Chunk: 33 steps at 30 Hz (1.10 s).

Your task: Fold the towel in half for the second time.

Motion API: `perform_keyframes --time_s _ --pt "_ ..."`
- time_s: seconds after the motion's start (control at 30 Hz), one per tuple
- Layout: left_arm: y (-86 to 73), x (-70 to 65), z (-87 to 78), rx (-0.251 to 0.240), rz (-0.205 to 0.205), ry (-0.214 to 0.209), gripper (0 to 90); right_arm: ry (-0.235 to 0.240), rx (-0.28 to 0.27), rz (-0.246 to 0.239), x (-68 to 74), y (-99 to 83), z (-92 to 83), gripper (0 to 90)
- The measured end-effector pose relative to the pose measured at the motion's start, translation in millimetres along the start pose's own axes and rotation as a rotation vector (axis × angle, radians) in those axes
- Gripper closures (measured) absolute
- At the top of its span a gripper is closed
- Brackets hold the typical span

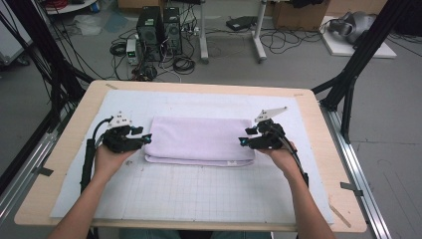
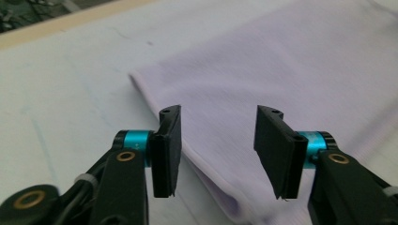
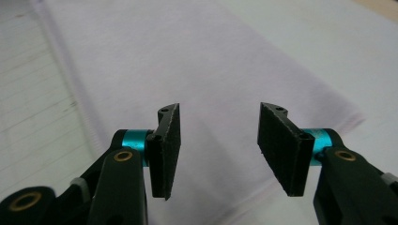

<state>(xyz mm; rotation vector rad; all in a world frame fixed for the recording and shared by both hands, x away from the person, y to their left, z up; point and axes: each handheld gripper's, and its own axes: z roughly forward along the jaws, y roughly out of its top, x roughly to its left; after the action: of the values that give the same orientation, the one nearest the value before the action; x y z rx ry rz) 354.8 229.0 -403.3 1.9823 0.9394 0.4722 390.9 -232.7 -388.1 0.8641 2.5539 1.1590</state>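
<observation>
A folded pale lilac towel [image 1: 199, 140] lies flat in the middle of the white grid mat [image 1: 199, 194]. My left gripper [image 1: 147, 138] hovers at the towel's left end, open, with nothing between its pads. In the left gripper view the towel [image 2: 291, 70] lies below and beyond the parted jaws of the left gripper [image 2: 218, 150]. My right gripper [image 1: 242, 141] hovers at the towel's right end, also open and empty. The right gripper view shows the towel [image 3: 187, 61] beneath the spread jaws of the right gripper [image 3: 219, 150].
The mat covers a wooden table [image 1: 64, 149] with black frame posts at both back corners. Computer towers [image 1: 159, 30], cables and a desk leg stand on the floor beyond the far edge.
</observation>
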Motion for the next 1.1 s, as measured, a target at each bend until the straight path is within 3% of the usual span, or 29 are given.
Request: perform_keyframes --time_s 0.1,0.2,0.27,0.37,0.43,0.6,0.67,0.73,0.83,0.9,1.1 --pt "-12.3 -9.8 0.7 -0.001 0.017 -0.062 59.4 0.02 0.014 -0.03 13.4 -12.4 1.3 50.6" --pt "-22.1 -14.8 6.2 0.044 0.05 -0.099 67.6 0.035 0.016 -0.017 17.9 -29.0 2.7 52.2" --pt "-28.9 -15.6 8.8 0.071 0.063 -0.11 72.8 0.057 0.059 0.012 17.2 -37.1 4.7 52.2" --pt "-38.0 -13.7 10.5 0.096 0.051 -0.115 71.5 0.056 0.048 0.007 19.0 -49.4 3.6 54.2" --pt "-41.2 -13.6 9.9 0.086 0.047 -0.121 69.1 0.055 0.048 0.013 18.6 -56.1 2.8 55.2" --pt "-41.6 -16.9 11.6 0.087 0.065 -0.134 60.3 0.03 0.03 -0.029 21.8 -66.2 3.2 56.2" --pt "-41.8 -17.6 11.4 0.088 0.078 -0.127 58.7 0.013 0.036 -0.047 24.5 -65.5 4.3 60.3" --pt "-41.6 -17.6 11.2 0.085 0.089 -0.097 67.6 -0.017 0.048 -0.08 26.9 -64.3 4.6 69.9" --pt "-40.4 -13.2 9.6 0.079 0.073 -0.088 81.3 -0.022 0.039 -0.075 24.7 -63.0 2.2 81.8" --pt "-38.5 -11.5 6.9 0.06 0.069 -0.075 86.4 -0.031 0.036 -0.073 23.4 -60.8 -1.2 84.1" --pt "-27.3 -11.2 -5.7 0.005 0.08 -0.061 87.5 -0.026 -0.005 -0.078 22.2 -49.5 -14.5 85.5"
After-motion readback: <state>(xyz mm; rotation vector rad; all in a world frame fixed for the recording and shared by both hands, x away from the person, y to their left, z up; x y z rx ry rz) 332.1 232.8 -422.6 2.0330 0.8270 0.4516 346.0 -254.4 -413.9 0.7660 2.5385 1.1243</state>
